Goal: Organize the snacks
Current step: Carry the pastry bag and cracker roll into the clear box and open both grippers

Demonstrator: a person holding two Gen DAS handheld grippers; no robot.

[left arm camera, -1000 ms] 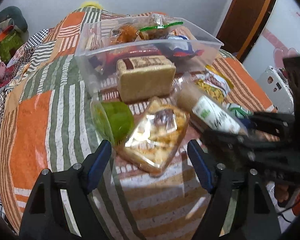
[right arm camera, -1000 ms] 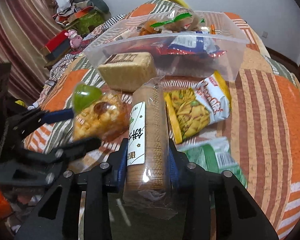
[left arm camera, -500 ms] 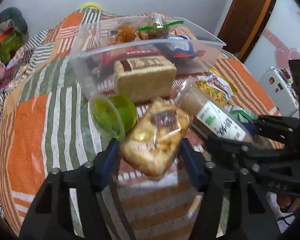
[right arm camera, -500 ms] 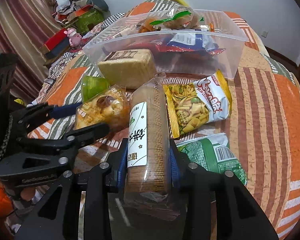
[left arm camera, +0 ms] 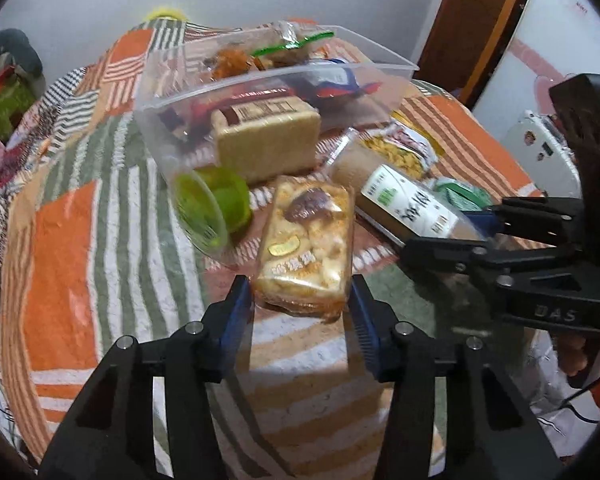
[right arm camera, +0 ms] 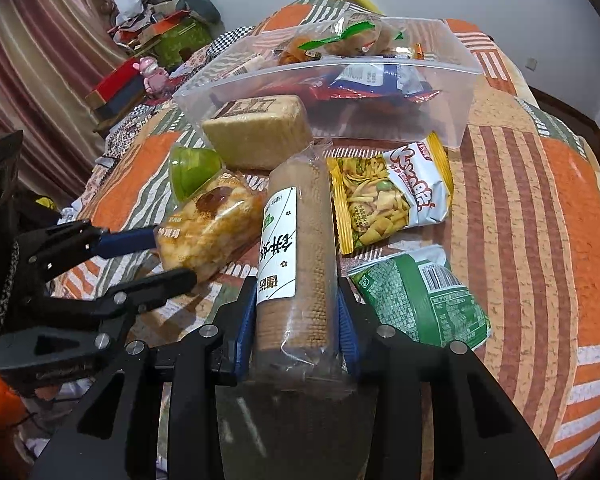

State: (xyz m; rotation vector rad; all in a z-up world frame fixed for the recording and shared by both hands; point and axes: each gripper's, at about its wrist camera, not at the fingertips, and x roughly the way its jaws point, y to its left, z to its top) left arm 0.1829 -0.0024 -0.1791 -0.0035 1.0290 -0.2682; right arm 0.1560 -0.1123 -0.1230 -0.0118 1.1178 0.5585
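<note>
the right gripper (right arm camera: 298,312) clamps a long cylindrical biscuit sleeve (right arm camera: 300,256) in crinkly clear film. the left gripper (left arm camera: 300,300) squeezes a glossy rectangular pastry pack (left arm camera: 308,248) resting on the quilted counter (left arm camera: 112,240).

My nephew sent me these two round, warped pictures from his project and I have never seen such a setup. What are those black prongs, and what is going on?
There is no robot here: a person holds a two-finger gripper in each hand, and each carries a wide-angle camera looking forward along its fingers, hence the warped view.

One picture looks out from the left gripper. Its blue-padded fingers are shut on a clear-wrapped pastry pack. The other looks out from the right gripper, which clamps a long sleeve of biscuits.

Both work over a striped orange and green cloth. On it lie a green cup, a tan brick-shaped snack, a yellow chip bag, a green packet and a clear plastic bin already holding snacks.
</note>
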